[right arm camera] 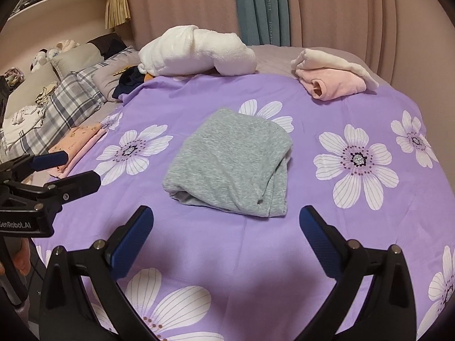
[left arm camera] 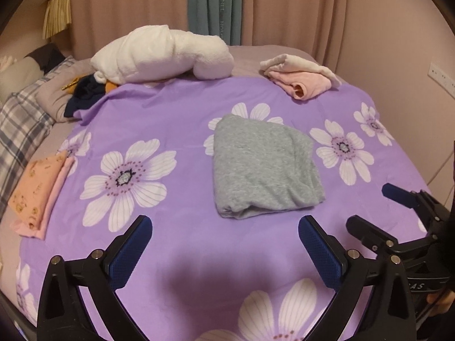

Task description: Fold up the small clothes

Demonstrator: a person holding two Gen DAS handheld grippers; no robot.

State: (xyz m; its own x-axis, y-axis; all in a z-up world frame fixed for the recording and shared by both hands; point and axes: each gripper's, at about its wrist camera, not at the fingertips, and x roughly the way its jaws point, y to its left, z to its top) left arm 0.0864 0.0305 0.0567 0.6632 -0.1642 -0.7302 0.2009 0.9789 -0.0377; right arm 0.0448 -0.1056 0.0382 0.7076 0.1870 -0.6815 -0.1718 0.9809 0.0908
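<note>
Both tools spread wide and holding nothing: left gripper (left arm camera: 224, 227) at six o'clock in its own view, pads clear of the cloth; right gripper (right arm camera: 226, 218) the same, jaws parted with only bedspread between them. Grey garment (left arm camera: 264, 167) lying folded into a compact, roughly square bundle at the centre of the purple floral bedspread (left arm camera: 159, 119), just past both sets of fingertips, touched by neither. From the right wrist view, open folded edges facing six o'clock, a looser layered side toward four o'clock. Reads as the end of a fold on this piece: released, hanging above and short of it. Orange-and-pink folded pile (left arm camera: 39, 193) at nine o'clock near the bedspread's edge, seemingly the place for finished items. Pink-and-cream garment (left arm camera: 301, 78) at one o'clock, loosely bunched, probably waiting its turn; white fluffy bundle (left arm camera: 162, 56) at eleven o'clock; dark clothes (left arm camera: 85, 96) at ten o'clock beside it. Next move, judged from this layout: either lifting the grey bundle across to the nine o'clock pile, or reaching to one o'clock for the pink-and-cream piece. For the first, a pinch on both near corners, catching every layer, so the fold does not spill open. For the second, a long reach over the grey bundle without dragging it.
</note>
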